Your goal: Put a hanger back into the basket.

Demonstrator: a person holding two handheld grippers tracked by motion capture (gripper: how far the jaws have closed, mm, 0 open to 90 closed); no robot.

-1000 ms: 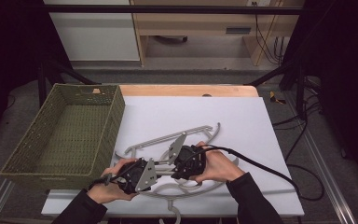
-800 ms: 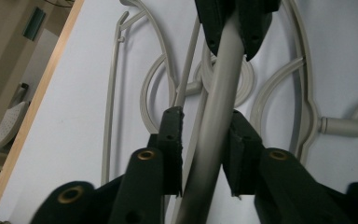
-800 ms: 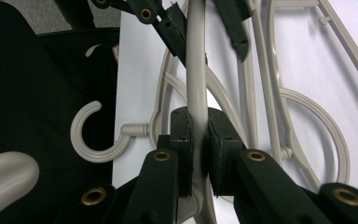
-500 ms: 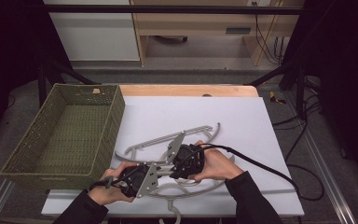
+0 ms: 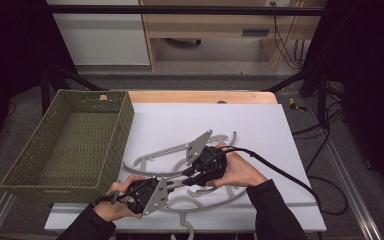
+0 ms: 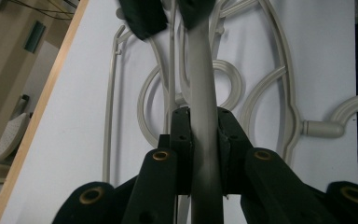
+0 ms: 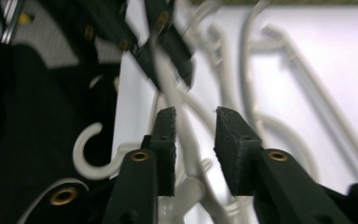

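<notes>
Left fingers (image 6: 204, 140) clamp the hanger (image 6: 201, 88), which runs lengthwise onward between the right fingers (image 7: 195, 140), just opened.

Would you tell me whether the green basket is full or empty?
Empty. The high view shows the basket with only its bare woven floor; the hangers all lie on the table beside it.

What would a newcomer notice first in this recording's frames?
The tangle of pale grey plastic hangers at the near middle of the white table, with both hands working in it. The left tongs are clamped on one hanger arm, while the right tongs, just opening, straddle another without pressing. To the left stands an empty green woven basket.
</notes>
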